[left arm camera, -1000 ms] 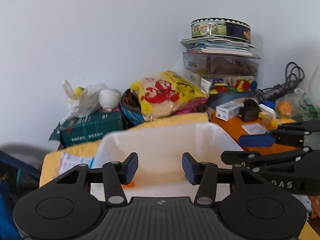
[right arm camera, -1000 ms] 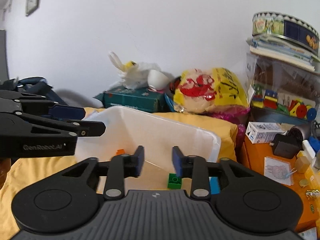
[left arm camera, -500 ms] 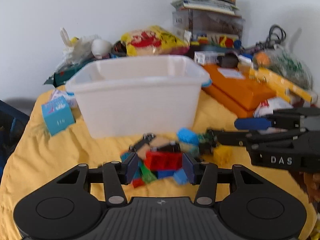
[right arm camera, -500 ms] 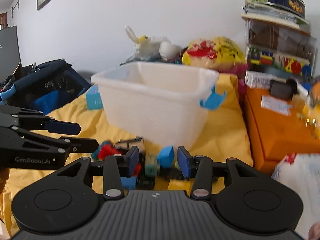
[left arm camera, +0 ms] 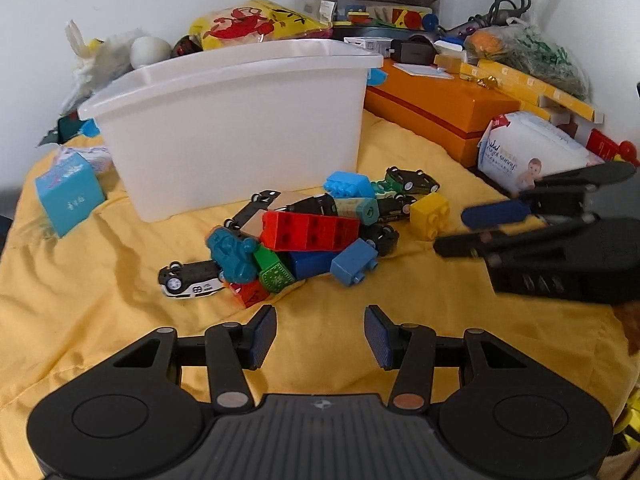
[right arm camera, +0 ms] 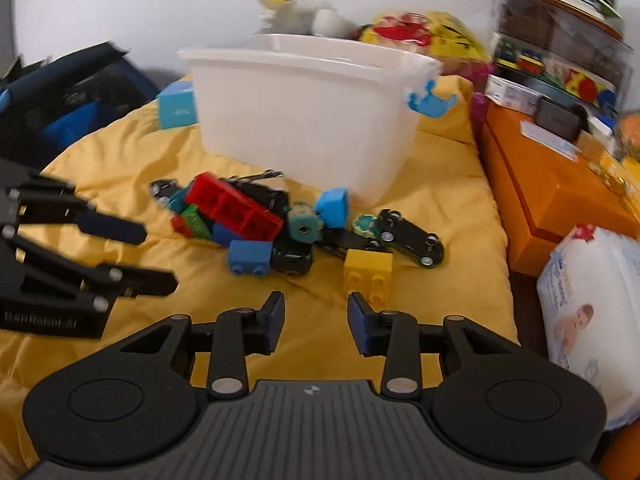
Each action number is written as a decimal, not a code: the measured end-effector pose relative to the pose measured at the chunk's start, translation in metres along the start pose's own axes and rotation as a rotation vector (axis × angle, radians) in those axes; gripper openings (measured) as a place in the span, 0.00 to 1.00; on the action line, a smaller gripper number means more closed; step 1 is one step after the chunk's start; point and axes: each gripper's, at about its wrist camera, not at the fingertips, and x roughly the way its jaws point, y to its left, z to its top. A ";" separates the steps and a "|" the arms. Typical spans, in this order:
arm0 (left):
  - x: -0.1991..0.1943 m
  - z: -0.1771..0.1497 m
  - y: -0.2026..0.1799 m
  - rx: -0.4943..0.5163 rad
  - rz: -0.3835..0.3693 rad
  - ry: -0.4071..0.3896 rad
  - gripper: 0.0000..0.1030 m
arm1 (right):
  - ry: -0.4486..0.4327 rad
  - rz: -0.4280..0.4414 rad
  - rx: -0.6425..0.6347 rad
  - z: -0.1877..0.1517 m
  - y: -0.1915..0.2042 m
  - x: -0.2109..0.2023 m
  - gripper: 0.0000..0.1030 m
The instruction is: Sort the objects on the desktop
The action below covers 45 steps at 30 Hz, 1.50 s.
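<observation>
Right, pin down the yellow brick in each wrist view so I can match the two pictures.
Left wrist: yellow brick right of centre, at the right edge of the toy pile.
Right wrist: yellow brick just right of centre, low, nearest the fingertips.
Shared landmark: the white bin behind the pile in both.

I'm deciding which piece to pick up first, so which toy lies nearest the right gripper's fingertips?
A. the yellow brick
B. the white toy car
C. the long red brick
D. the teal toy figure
A: the yellow brick lies on the yellow cloth just ahead of the right gripper, apart from the pile's other toys.
</observation>
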 end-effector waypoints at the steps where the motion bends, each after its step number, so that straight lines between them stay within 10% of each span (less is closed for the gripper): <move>1: 0.002 0.000 0.000 0.006 -0.009 -0.003 0.51 | -0.008 -0.030 -0.001 0.003 -0.001 0.002 0.39; 8: 0.016 0.009 -0.023 0.142 -0.031 -0.024 0.51 | 0.055 -0.095 0.044 0.005 -0.010 0.039 0.45; 11: 0.032 0.013 -0.027 0.190 -0.014 -0.001 0.46 | 0.062 -0.066 0.059 0.005 -0.013 0.050 0.33; 21: 0.063 0.025 -0.039 0.347 -0.017 0.026 0.27 | 0.122 -0.004 0.070 -0.003 -0.022 -0.006 0.33; 34: -0.008 -0.003 -0.005 -0.078 -0.213 0.161 0.27 | 0.296 0.091 0.047 -0.012 -0.026 -0.021 0.33; 45: -0.003 -0.025 0.014 -0.189 -0.087 0.117 0.40 | 0.293 0.121 -0.063 -0.005 -0.001 0.015 0.37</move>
